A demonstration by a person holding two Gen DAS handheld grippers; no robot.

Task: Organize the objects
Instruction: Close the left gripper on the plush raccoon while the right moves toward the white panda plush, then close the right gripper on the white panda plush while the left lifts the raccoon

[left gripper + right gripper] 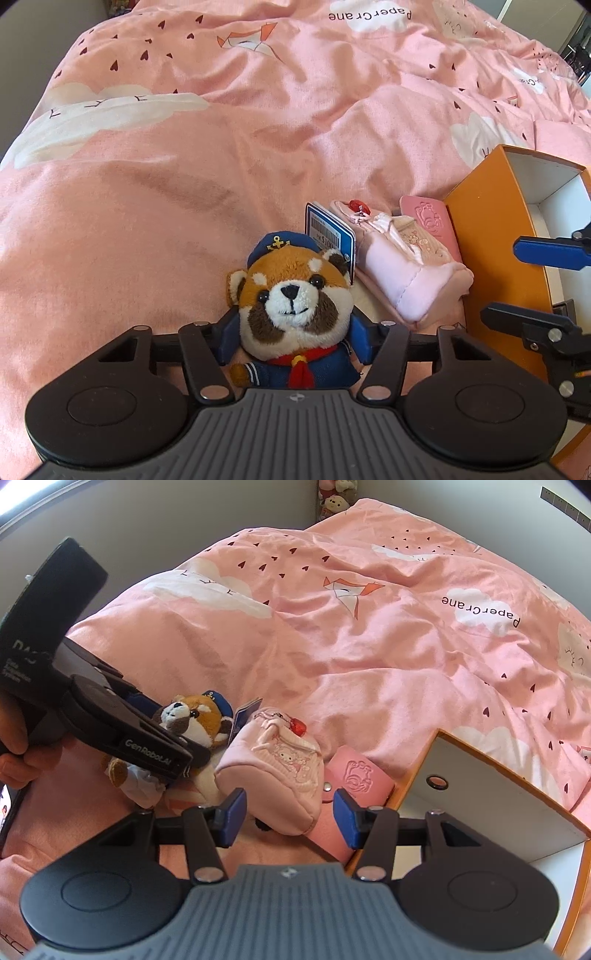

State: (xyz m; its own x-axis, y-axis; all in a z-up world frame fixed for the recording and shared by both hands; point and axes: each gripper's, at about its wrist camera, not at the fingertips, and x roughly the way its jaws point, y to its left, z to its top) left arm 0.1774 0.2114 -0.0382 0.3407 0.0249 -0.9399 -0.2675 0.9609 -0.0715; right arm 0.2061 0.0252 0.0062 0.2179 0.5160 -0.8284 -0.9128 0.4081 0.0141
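Note:
A red-panda plush (293,306) in a blue sailor cap and suit sits between the blue pads of my left gripper (293,338), which is shut on its body; it also shows in the right wrist view (192,720). A pink pouch (402,258) with a red charm lies just right of the plush. My right gripper (290,818) is open just above the near end of the pouch (280,775) without touching it. A flat pink case (356,775) lies between the pouch and an orange box (491,801).
The orange box (495,236) with a white inside stands open at the right on the pink bedspread (184,166). A blue price tag (328,230) sticks up behind the plush. A wall (184,524) runs beyond the bed's far edge.

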